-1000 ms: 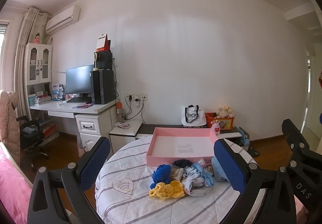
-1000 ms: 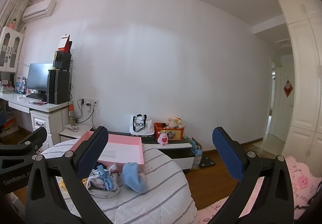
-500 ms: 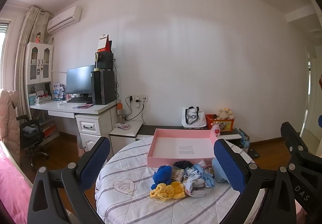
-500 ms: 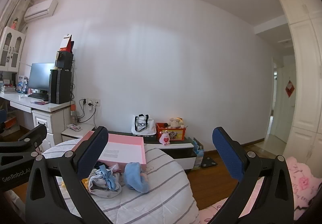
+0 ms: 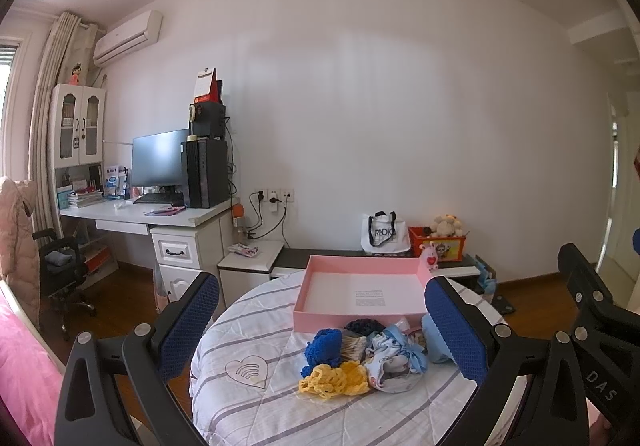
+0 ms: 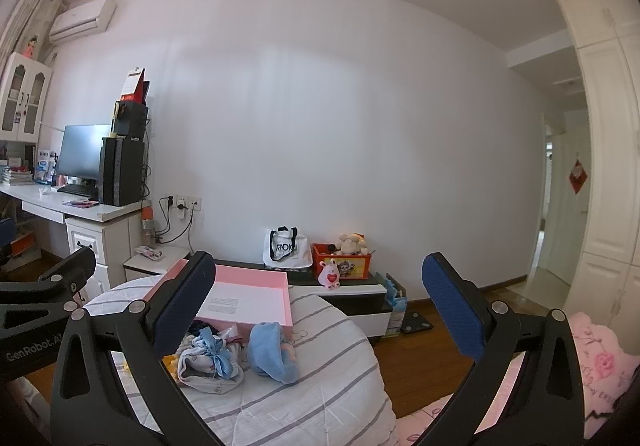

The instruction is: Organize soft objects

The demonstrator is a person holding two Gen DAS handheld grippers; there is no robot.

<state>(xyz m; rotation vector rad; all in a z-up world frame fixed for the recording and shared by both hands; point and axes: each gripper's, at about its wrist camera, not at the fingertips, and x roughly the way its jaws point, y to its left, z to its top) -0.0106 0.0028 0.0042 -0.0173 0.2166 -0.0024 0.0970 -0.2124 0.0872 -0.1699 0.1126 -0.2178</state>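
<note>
A heap of soft things lies on the round table with the striped cloth [image 5: 256, 398]: a yellow crochet piece [image 5: 334, 379], a blue crochet piece [image 5: 323, 346], a white patterned cloth with a blue bow [image 5: 394, 362] and a light blue cloth [image 6: 272, 352]. Behind the heap stands an empty pink box [image 5: 360, 296], also in the right wrist view [image 6: 248, 300]. My left gripper [image 5: 320, 330] is open and empty, held above the table's near side. My right gripper [image 6: 320, 310] is open and empty, to the right of the heap.
A white desk [image 5: 160, 217] with a monitor and computer tower stands at the back left. A low cabinet [image 5: 360, 266] along the wall holds a white bag and an orange toy box. A pink bed [image 6: 600, 358] is at the right, an office chair [image 5: 60, 270] at the left.
Both views have shifted slightly, the scene sitting a little lower and nearer. The heap and the box have not moved. Both grippers stay open.
</note>
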